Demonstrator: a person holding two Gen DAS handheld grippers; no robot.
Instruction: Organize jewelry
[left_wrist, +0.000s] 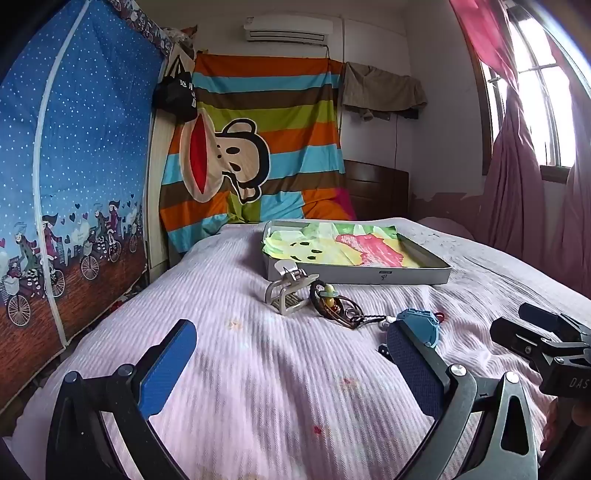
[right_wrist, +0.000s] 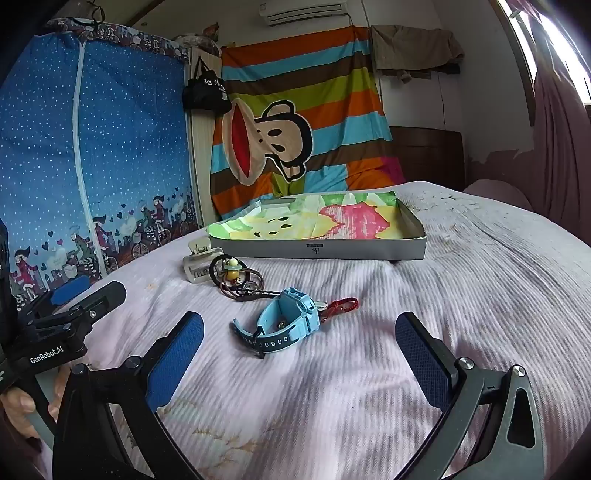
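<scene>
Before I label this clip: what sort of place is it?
Likely a home bedroom: a bed under a pale lilac ribbed bedspread, a blue dotted fabric wardrobe and a pink window curtain.

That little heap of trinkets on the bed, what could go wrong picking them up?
The brown cords look tangled beside the blue watch, so lifting one may drag others. The soft bedspread could let pieces sink under the open right gripper. The hair claw touches the tray, cramping access.
</scene>
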